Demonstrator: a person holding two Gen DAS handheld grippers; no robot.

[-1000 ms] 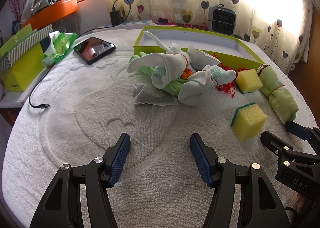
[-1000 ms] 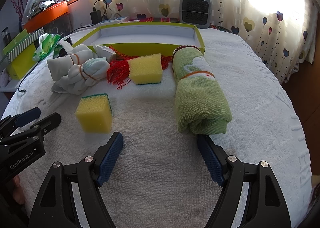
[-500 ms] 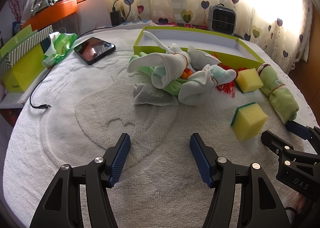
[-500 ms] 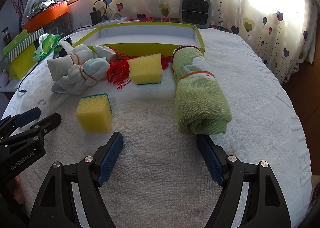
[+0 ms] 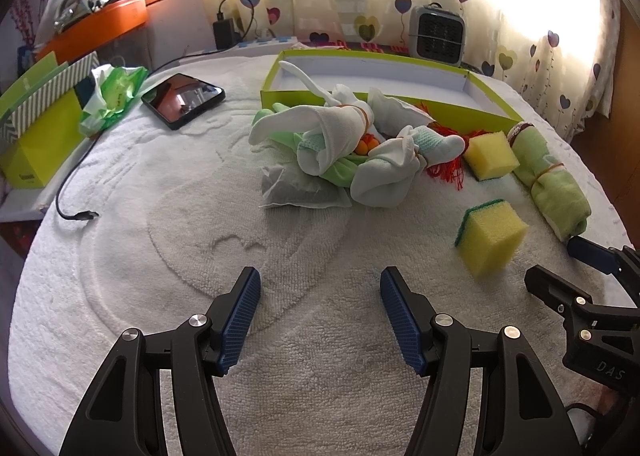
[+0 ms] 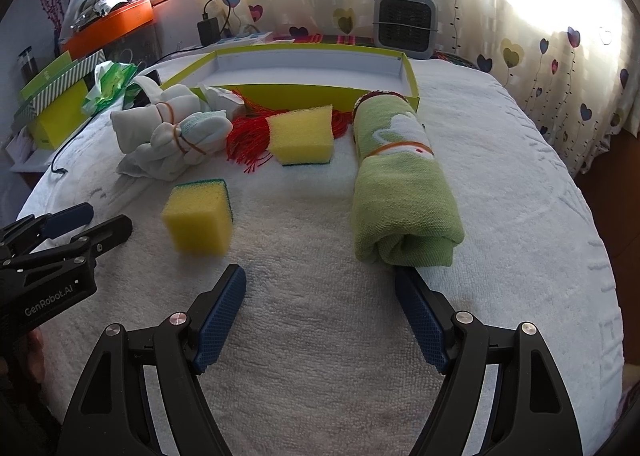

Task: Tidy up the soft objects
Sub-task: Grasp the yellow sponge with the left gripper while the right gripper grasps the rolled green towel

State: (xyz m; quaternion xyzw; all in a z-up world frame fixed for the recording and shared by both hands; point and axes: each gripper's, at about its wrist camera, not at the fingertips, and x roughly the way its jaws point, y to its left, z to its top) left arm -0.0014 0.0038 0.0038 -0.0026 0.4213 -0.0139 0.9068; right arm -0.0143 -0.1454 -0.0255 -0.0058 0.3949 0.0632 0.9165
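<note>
Reaching for the towel from this stance risks a poor grip: the right gripper stands released and empty, and the roll's near end lies just ahead of its right jaw, not between the two, so a closing pinch would likely catch only a corner and let the roll slip or unwind despite its band. The near sponge sits ahead and left of those jaws, light enough to be knocked aside. The left gripper is also spread wide with nothing held, over bare white cloth; the sock bundle lies well ahead of it, banded pieces tangled together, so lifting one may drag others. Red tassels and a second sponge crowd the front wall of the green tray, which is still empty.
</note>
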